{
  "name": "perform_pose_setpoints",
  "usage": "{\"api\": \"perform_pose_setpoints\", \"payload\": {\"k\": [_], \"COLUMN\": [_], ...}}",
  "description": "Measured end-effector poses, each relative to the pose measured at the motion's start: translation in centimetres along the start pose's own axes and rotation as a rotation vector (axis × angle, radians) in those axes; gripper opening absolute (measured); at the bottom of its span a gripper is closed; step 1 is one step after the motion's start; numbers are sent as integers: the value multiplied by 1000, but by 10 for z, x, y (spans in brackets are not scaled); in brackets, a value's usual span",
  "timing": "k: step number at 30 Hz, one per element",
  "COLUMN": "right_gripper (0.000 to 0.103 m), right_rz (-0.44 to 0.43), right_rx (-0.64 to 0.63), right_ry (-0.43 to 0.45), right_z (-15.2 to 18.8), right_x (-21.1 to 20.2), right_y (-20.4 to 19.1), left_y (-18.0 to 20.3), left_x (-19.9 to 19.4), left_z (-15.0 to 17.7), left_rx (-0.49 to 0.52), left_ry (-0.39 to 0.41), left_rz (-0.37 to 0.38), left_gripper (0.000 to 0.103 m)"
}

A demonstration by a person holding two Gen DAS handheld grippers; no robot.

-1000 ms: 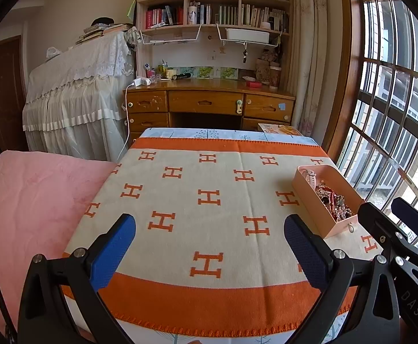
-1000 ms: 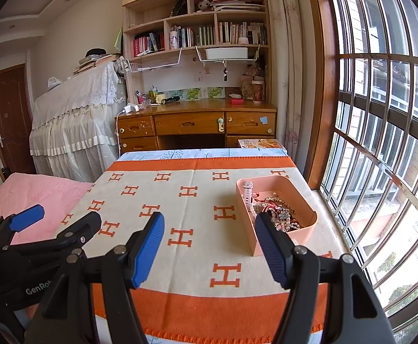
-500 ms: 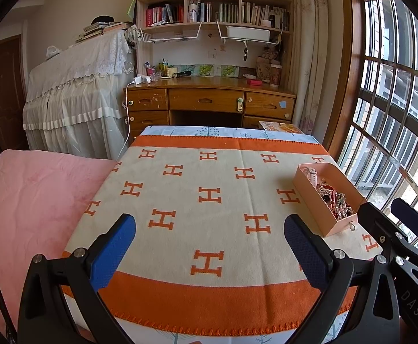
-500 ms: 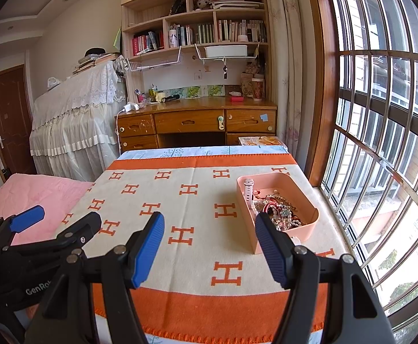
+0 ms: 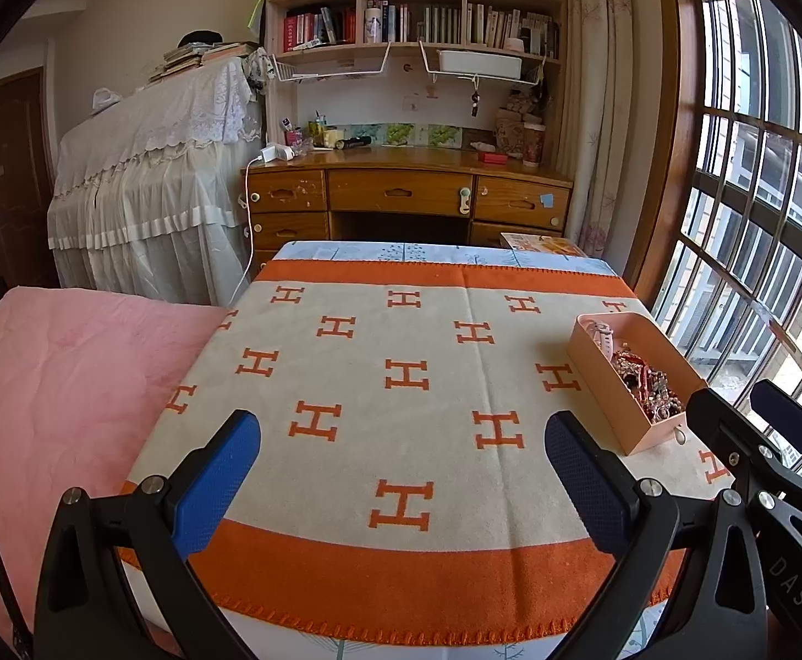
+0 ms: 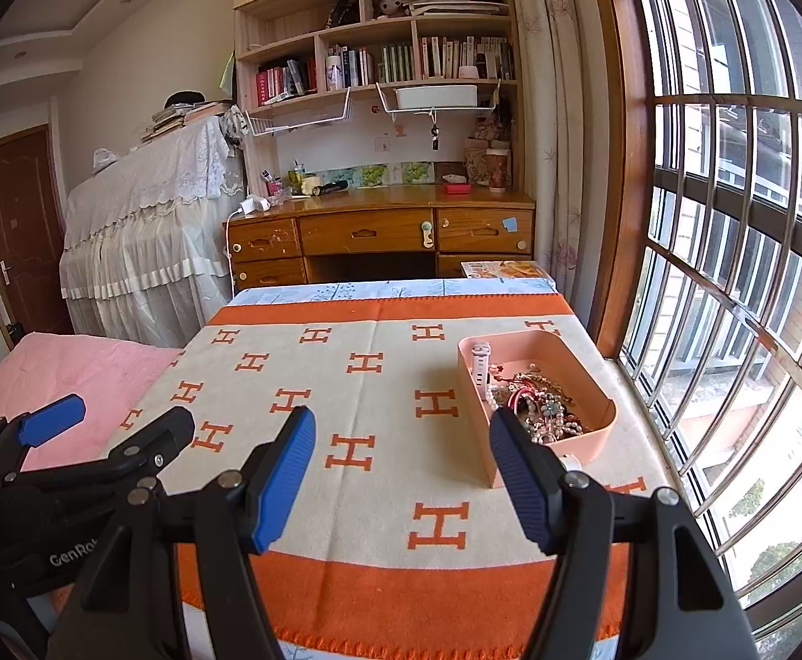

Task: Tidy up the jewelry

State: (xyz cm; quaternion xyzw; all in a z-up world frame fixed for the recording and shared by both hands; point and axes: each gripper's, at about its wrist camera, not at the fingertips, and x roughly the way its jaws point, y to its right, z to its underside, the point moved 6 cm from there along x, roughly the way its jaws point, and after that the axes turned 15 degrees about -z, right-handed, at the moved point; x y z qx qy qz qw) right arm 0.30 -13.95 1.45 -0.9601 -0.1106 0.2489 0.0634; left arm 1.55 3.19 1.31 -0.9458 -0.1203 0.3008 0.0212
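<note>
A pink tray (image 5: pixel 604 385) (image 6: pixel 599 385) sits at the right side of the table, on a cream and orange blanket (image 5: pixel 401 385). It holds a tangle of jewelry (image 5: pixel 646 382) (image 6: pixel 538 401) and a pale pink watch (image 6: pixel 479 363). My left gripper (image 5: pixel 401 462) is open and empty above the blanket's near edge, left of the tray. My right gripper (image 6: pixel 398 467) is open and empty, its right finger close in front of the tray. A small white item (image 6: pixel 569 462) lies just at the tray's near wall.
A pink bed cover (image 5: pixel 54 385) lies left of the table. A wooden desk (image 5: pixel 401 192) with bookshelves stands beyond the table's far end. A barred window (image 6: pixel 731 275) runs along the right. A book (image 5: pixel 544 245) lies past the far right corner.
Both views rose and drew back very slightly; the tray looks a bit farther away. Both grippers stay open and empty.
</note>
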Motion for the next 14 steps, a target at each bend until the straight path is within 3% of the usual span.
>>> {"api": "perform_pose_setpoints", "payload": {"k": [14], "right_gripper": [66], "right_rz": [-5], "right_rx": [-1], "right_ry": [-30], "right_z": [2], "right_x": [9], "right_y": [-21], "left_y": [-16], "left_x": [5], "left_z": [2], "left_rx": [-8], "left_ry": [-20], "left_rz": [-31], "left_gripper": [102]}}
